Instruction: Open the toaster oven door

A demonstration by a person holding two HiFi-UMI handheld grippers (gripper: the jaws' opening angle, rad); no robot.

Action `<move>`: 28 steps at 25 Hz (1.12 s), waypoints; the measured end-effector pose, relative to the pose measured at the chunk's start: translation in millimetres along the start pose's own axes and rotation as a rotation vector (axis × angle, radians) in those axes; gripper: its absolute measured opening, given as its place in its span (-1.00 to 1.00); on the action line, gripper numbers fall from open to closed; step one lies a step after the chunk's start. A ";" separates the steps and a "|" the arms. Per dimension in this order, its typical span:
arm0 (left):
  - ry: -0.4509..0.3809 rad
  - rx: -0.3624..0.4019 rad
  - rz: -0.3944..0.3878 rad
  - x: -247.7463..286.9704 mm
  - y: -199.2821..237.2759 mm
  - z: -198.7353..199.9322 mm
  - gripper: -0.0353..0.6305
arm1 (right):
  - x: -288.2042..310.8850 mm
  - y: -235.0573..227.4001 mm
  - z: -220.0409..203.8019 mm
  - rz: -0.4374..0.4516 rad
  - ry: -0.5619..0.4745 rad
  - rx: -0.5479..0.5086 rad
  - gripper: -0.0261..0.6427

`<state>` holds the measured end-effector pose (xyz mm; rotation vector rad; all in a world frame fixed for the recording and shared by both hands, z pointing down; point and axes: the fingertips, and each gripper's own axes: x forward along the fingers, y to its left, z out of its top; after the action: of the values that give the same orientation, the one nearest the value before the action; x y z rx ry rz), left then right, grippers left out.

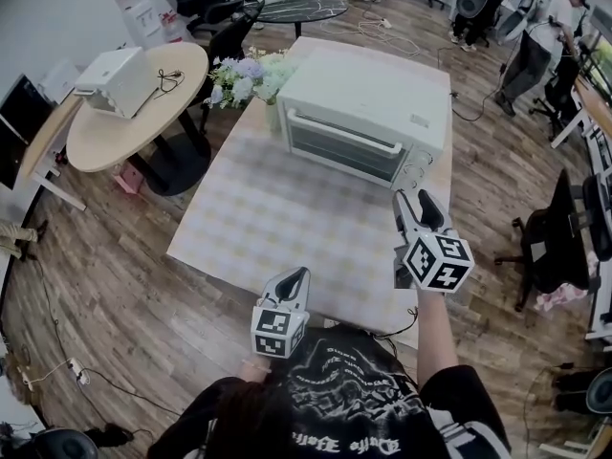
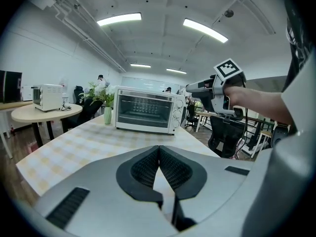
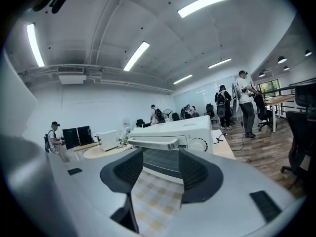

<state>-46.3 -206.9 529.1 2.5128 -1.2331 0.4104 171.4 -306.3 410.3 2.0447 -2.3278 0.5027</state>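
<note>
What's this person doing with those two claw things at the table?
A person holds a gripper in each hand, facing a toaster oven on the table. Its door is shut. The right gripper, jaws open and empty, points at the door handle without touching it. The left gripper, jaws shut, hovers near the table's edge.

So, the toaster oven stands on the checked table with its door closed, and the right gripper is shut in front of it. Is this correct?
Not quite. The right gripper is open, not shut: the right gripper view shows its jaws apart with nothing between them. The toaster oven does stand on the checked table, door closed.
</note>
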 end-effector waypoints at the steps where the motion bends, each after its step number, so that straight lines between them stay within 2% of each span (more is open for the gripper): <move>1: 0.000 -0.001 0.004 -0.4 1.3 -0.6 -0.84 | 5.7 -1.5 4.0 0.000 -0.002 0.009 -0.25; 11: 0.015 -0.013 0.048 -5.7 11.6 -6.0 -0.84 | 62.4 -12.5 24.4 0.006 0.035 0.090 -0.25; 18: 0.023 -0.017 0.076 -7.3 17.0 -6.9 -0.84 | 96.9 -27.1 25.8 -0.037 0.083 0.121 -0.27; 28: 0.038 -0.026 0.116 -9.6 27.2 -10.3 -0.84 | 131.9 -43.0 13.0 -0.051 0.147 0.260 -0.30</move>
<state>-75.0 -211.8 538.8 2.4077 -1.3654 0.4640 195.7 -441.1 435.8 2.0790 -2.2204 0.9631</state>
